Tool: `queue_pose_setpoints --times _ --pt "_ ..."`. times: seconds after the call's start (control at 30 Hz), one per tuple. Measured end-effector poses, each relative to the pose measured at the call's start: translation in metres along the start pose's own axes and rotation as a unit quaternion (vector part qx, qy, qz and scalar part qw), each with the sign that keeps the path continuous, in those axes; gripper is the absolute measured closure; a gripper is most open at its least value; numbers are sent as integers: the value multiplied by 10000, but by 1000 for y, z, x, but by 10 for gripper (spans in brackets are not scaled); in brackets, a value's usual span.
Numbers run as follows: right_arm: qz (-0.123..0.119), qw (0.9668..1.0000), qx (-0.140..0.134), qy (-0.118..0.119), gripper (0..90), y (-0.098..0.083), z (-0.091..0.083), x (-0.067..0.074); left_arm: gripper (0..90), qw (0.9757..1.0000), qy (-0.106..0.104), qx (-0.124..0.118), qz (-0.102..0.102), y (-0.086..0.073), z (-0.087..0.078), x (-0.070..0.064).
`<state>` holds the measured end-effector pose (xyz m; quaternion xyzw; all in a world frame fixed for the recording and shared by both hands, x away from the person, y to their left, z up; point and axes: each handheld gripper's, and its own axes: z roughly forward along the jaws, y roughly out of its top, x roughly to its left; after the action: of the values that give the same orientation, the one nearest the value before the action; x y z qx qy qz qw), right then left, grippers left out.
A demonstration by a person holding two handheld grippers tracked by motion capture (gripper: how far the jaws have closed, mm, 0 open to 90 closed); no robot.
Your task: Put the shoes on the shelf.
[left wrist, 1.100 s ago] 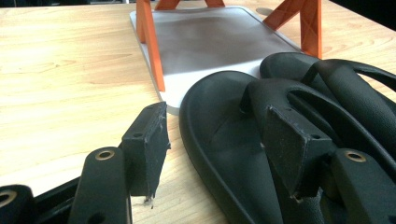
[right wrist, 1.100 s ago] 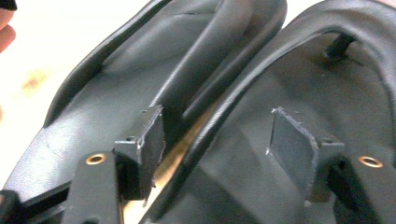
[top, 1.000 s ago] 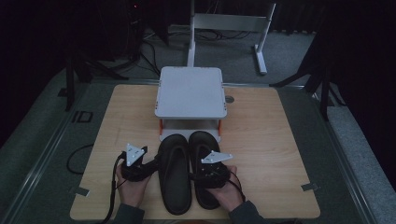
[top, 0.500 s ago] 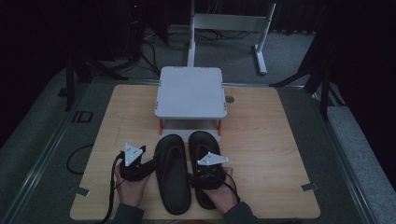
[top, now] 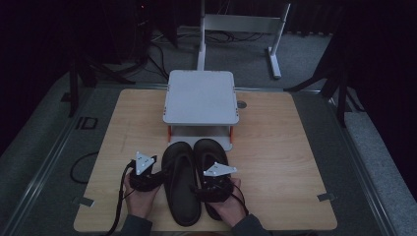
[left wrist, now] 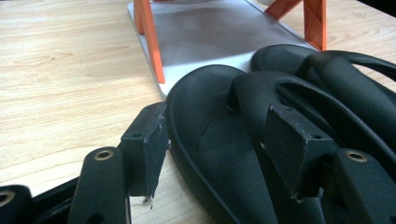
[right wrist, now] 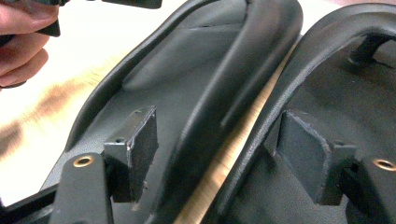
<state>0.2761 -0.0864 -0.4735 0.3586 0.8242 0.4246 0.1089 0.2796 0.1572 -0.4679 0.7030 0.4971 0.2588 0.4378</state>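
Note:
Two black sandals lie side by side at the table's front middle, the left sandal (top: 181, 189) and the right sandal (top: 212, 152). My left gripper (top: 146, 173) is at the left sandal's outer edge. In the left gripper view it (left wrist: 217, 156) is open, one pad (left wrist: 148, 149) over the wood and the other over the sandal's strap (left wrist: 261, 98). My right gripper (top: 216, 183) sits low over the right sandal's heel. In the right gripper view it (right wrist: 217, 161) is open across both sandals' inner edges, with the left sandal (right wrist: 187, 79) and the right sandal (right wrist: 336, 88) under it.
A small white shelf (top: 201, 96) on orange legs (left wrist: 148, 42) stands just beyond the sandals' toes, its lower plate (left wrist: 219, 32) touching them. The wooden table (top: 285, 147) has bare room left and right. A white stand (top: 241, 29) is on the floor behind.
My right gripper has shifted slightly left and nearer the person, over the right sandal's heel. The left gripper and both sandals have hardly moved.

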Motion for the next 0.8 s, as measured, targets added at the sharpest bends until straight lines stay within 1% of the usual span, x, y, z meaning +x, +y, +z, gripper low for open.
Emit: queue_pose_setpoints --times 0.07,0.13,0.2,0.27,0.3,0.37,0.43,0.47,0.53,0.57,0.63,0.7,0.73,0.77,0.8 --pt "-107 9999 3 -95 286 1 4 4 399 10000 -16 7 5 0 0 0" --pt "-116 9998 -3 -155 295 3 7 6 399 10000 -27 14 -2 0 0 0" --pt "-159 9994 3 -304 320 5 10 7 400 10000 -39 22 2 -1 1 0" --pt "-208 9989 16 -423 386 6 12 6 400 10000 -58 21 7 -1 1 -1" --pt "-197 9988 9 -440 391 7 12 6 400 10000 -73 24 4 -1 1 -1" --pt "-158 9991 -13 -399 399 9 13 4 406 10000 -83 30 5 -1 1 -1" --pt "-160 9989 -59 -426 398 11 15 4 411 9999 -119 17 -19 -1 1 -1" --pt "-156 9990 -42 -424 389 11 16 3 412 9999 -130 22 -25 -1 1 -1" --pt "-118 9991 -12 -407 327 12 15 5 422 9998 -170 19 -33 -1 1 -1" --pt "-157 9990 -32 -409 310 11 13 7 424 9998 -197 22 -33 -2 1 -1" --pt "-191 9989 -2 -435 303 5 9 13 439 9997 -259 16 -29 -2 1 -2" --pt "-228 9987 90 -440 307 -1 9 17 450 9995 -301 21 -38 -2 2 -3" --pt "-217 9987 121 -448 310 -4 10 18 463 9993 -358 16 -53 -2 2 -3" --pt "-227 9985 88 -489 324 -6 12 19 470 9992 -401 18 -55 -2 2 -3" --pt "-262 9981 50 -564 358 -6 12 20 471 9990 -435 20 -45 -2 2 -4"
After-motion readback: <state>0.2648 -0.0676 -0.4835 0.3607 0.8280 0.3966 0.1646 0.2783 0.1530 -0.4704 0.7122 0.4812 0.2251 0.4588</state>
